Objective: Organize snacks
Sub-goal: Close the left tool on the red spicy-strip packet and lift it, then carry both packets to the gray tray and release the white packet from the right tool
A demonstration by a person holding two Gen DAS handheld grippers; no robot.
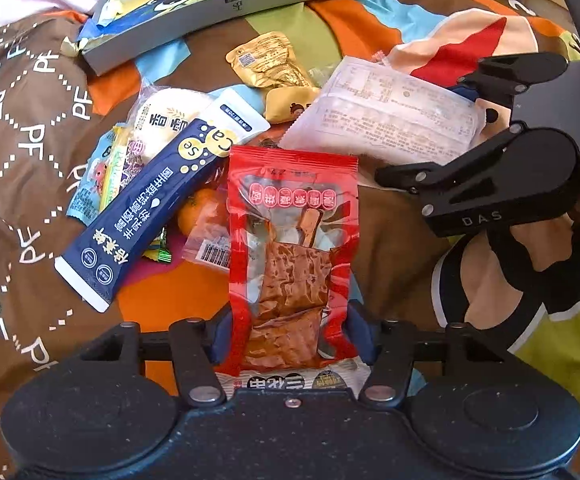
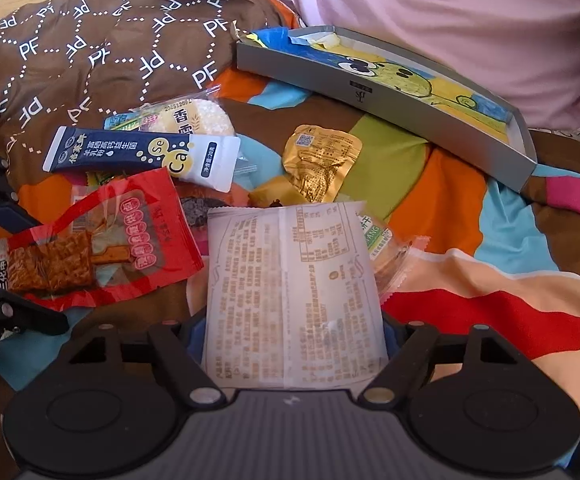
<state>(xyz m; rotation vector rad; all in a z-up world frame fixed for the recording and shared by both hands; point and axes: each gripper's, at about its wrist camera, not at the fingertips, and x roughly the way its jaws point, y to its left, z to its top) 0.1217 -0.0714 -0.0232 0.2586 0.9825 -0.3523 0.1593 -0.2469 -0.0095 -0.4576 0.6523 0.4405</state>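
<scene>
In the left wrist view, a red packet point(image 1: 291, 256) of dried tofu is pinched between the fingers of the left gripper point(image 1: 290, 336), its lower end pressed between the blue pads. Beyond it, a navy sachet point(image 1: 154, 204), a round rice cracker point(image 1: 162, 118), a gold packet point(image 1: 268, 60) and a small orange point(image 1: 202, 210) are left loose on the patterned quilt point(image 1: 22, 140). The grey tray point(image 1: 226, 4) is seen farther off, with what may be one or two wrappers at its near corner.

In the right wrist view, a white packet point(image 2: 291, 292) is clamped by the right gripper point(image 2: 293, 340), printed back upward. The tray point(image 2: 389, 96) is otherwise bare, so the sorting is judged barely begun; most snacks remain to be moved.
</scene>
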